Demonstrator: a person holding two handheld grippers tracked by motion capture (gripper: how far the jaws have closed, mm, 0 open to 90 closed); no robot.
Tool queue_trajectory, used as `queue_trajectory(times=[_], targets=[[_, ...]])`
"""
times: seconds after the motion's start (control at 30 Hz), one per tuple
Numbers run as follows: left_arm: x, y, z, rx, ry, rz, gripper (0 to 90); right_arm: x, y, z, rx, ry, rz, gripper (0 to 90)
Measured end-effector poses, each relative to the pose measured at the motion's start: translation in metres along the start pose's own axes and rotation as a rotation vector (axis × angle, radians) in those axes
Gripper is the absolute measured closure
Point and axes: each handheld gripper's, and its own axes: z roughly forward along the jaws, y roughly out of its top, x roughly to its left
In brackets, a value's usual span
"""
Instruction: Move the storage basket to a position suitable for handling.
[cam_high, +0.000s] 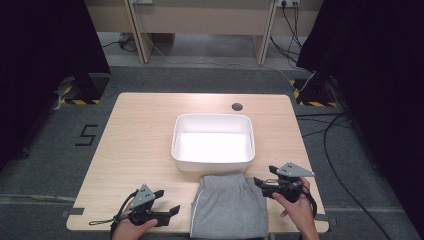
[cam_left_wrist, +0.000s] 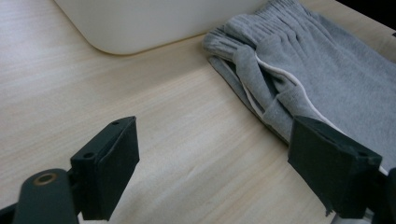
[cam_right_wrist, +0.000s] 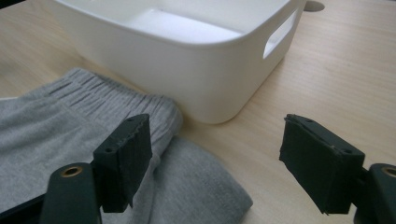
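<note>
A folded grey garment (cam_high: 227, 205) with an elastic waistband and white piping lies at the table's front middle, its waistband toward a white plastic tub (cam_high: 213, 140). My left gripper (cam_high: 167, 201) is just left of the garment, open; in the left gripper view its jaws (cam_left_wrist: 212, 163) frame bare wood, with the garment (cam_left_wrist: 327, 60) by the right jaw. My right gripper (cam_high: 264, 176) sits at the garment's right waistband corner, open. In the right gripper view its jaws (cam_right_wrist: 215, 163) straddle that corner of the garment (cam_right_wrist: 46, 130), with the tub (cam_right_wrist: 187, 60) close behind.
The wooden table (cam_high: 140, 130) has a round cable hole (cam_high: 237, 106) behind the tub. The tub holds nothing and has a handle slot (cam_right_wrist: 279, 39) in its side. Cables (cam_high: 330, 135) run over the floor at the right. Bare wood lies on both sides of the tub.
</note>
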Motion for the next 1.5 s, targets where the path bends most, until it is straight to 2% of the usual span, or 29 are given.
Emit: queue_trajectory(times=[0.23,0.5,0.67,0.8,0.83,0.9,0.93,1.03,1.13,1.2,1.5], targets=[[-0.01,-0.003,0.001,0.012,-0.028,-0.013,15.5,0.006,-0.01,0.005,0.043,0.031,-0.006,22.3],[-0.026,0.0,0.008,0.015,-0.09,-0.009,14.9,0.019,-0.015,0.013,0.064,0.073,-0.032,22.2],[-0.039,0.005,0.022,0.031,-0.129,0.02,14.8,0.024,-0.016,0.02,0.084,0.08,-0.051,21.7],[-0.049,0.007,0.04,0.077,-0.159,0.046,15.5,0.026,-0.017,0.026,0.108,0.081,-0.071,21.6],[-0.051,0.006,0.046,0.094,-0.175,0.05,17.6,0.026,-0.018,0.027,0.109,0.081,-0.062,21.9],[-0.053,0.004,0.057,0.12,-0.172,0.07,23.1,0.026,-0.018,0.031,0.12,0.078,-0.072,23.6],[-0.054,0.004,0.058,0.11,-0.168,0.081,28.6,0.026,-0.018,0.033,0.128,0.078,-0.078,25.4],[-0.053,0.006,0.059,0.118,-0.164,0.104,34.5,0.027,-0.02,0.04,0.155,0.079,-0.089,32.0],[-0.051,0.004,0.058,0.108,-0.167,0.102,40.3,0.03,-0.02,0.046,0.181,0.094,-0.099,39.6],[-0.05,0.004,0.057,0.11,-0.167,0.104,44.0,0.033,-0.02,0.049,0.181,0.107,-0.106,44.5],[-0.04,0.002,0.046,0.122,-0.154,0.094,46.1,0.042,-0.019,0.059,0.169,0.138,-0.102,46.8]])
